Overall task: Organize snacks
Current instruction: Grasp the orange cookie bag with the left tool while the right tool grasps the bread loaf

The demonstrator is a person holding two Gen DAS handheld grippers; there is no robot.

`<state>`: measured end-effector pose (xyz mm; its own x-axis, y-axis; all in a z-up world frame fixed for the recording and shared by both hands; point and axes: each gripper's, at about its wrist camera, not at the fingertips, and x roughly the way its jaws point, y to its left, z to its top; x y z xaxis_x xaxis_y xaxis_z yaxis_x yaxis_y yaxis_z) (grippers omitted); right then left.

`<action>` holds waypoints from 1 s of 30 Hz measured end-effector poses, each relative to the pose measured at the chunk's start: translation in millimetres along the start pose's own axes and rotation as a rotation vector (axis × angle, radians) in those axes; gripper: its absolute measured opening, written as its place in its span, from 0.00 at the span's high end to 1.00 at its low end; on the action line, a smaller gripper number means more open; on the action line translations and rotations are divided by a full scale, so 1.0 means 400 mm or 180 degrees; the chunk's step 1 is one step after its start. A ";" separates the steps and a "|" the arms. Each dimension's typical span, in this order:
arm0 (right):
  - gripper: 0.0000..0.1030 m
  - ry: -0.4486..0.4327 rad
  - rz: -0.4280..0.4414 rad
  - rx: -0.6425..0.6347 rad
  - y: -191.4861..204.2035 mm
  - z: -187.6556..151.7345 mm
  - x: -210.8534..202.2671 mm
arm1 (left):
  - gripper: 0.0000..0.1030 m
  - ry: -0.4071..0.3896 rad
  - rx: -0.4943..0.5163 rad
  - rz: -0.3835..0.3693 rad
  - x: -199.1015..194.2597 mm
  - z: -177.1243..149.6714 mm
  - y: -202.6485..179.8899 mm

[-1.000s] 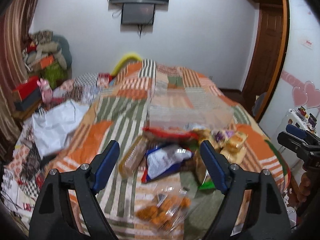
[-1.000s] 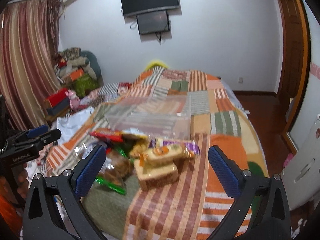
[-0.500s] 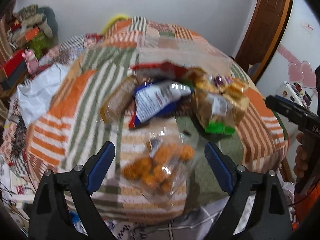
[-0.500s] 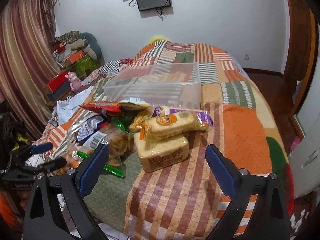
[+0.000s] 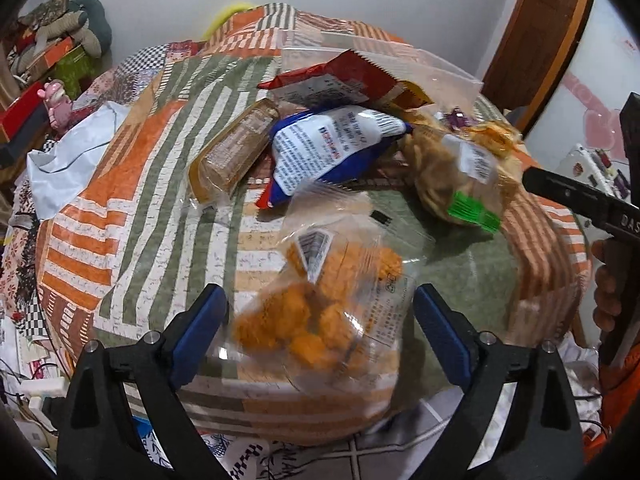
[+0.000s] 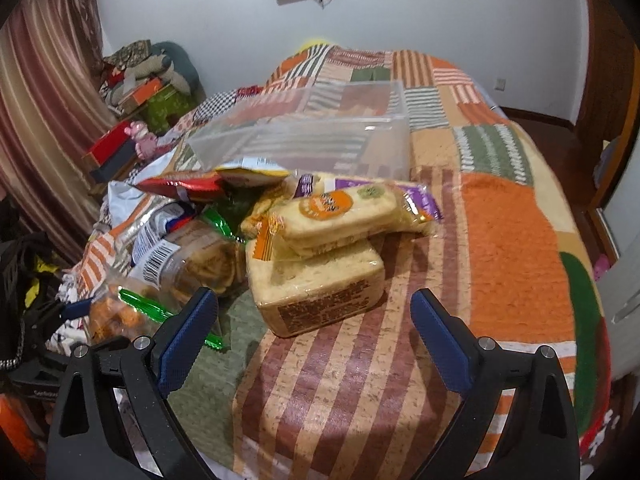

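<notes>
A heap of snack packets lies on a patchwork bed blanket (image 5: 132, 208). My left gripper (image 5: 320, 332) is open, low over a clear bag of orange puffs (image 5: 316, 312) that lies between its blue pads without being pressed. Behind the bag are a blue-white packet (image 5: 332, 148), a brown cracker pack (image 5: 236, 152), a red packet (image 5: 340, 80) and a bag with a green strip (image 5: 456, 176). My right gripper (image 6: 312, 338) is open, just short of a wrapped bread loaf (image 6: 316, 288) with a cracker pack (image 6: 340, 216) on top. A clear plastic box (image 6: 320, 136) stands behind the heap.
The bed's near edge curves just below both grippers. A white bag (image 5: 68, 172) lies on the bed's left side, beyond it boxes and clutter (image 6: 132, 92) and a curtain (image 6: 40, 100). A wooden door (image 5: 540, 40) is at the right. Orange-striped blanket (image 6: 500, 260) lies right of the bread.
Both grippers have sunk and tipped down toward the snack heap. The left jaws have widened a little, and the bag of orange puffs now lies between them.
</notes>
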<state>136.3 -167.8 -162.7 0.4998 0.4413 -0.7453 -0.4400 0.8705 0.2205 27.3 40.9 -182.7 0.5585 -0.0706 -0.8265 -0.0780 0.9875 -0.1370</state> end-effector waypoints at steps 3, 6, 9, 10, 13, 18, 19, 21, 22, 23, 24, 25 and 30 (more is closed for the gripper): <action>0.06 0.0066 -0.0005 -0.0013 -0.003 0.004 0.023 | 0.28 0.0038 -0.0068 0.0031 0.020 0.006 0.018; 0.06 0.0114 -0.0009 0.0015 -0.010 0.010 0.044 | 0.37 -0.0029 -0.0143 0.0013 0.015 0.012 0.034; 0.06 0.0164 0.0007 0.0004 -0.016 0.016 0.062 | 0.40 -0.0034 -0.0193 0.0003 0.015 0.017 0.043; 0.06 0.0173 0.0017 0.0006 -0.016 0.017 0.067 | 0.40 -0.0040 -0.0200 0.0001 0.014 0.019 0.044; 0.06 0.0193 0.0079 0.0026 -0.020 0.019 0.077 | 0.40 -0.0106 -0.0217 -0.0027 -0.002 0.026 0.039; 0.20 0.0180 0.0176 0.0034 -0.020 0.018 0.079 | 0.40 -0.0271 -0.0188 -0.0005 -0.038 0.045 0.028; 0.20 0.0172 0.0171 0.0045 -0.020 0.018 0.076 | 0.40 -0.0303 -0.0195 -0.0012 -0.045 0.050 0.028; 0.21 0.0163 0.0147 0.0023 -0.017 0.016 0.070 | 0.40 -0.0351 -0.0203 -0.0027 -0.056 0.060 0.028; 0.22 0.0155 0.0127 0.0018 -0.014 0.015 0.066 | 0.40 -0.0382 -0.0201 -0.0031 -0.062 0.065 0.027; 0.22 0.0148 0.0121 0.0012 -0.012 0.012 0.057 | 0.40 -0.0412 -0.0196 -0.0031 -0.067 0.071 0.026; 0.22 0.0141 0.0124 0.0010 -0.012 0.013 0.055 | 0.40 -0.0433 -0.0192 -0.0031 -0.071 0.076 0.024; 0.22 0.0128 0.0133 0.0019 -0.010 0.014 0.049 | 0.40 -0.0456 -0.0189 -0.0034 -0.075 0.081 0.022; 0.23 -0.0001 0.0223 0.0012 -0.001 0.022 0.000 | 0.40 -0.0591 -0.0161 -0.0051 -0.098 0.108 0.015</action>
<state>143.0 -166.2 -157.1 0.4680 0.5012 -0.7279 -0.4710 0.8384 0.2744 40.6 55.9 -127.8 0.7025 -0.0543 -0.7096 -0.1067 0.9778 -0.1805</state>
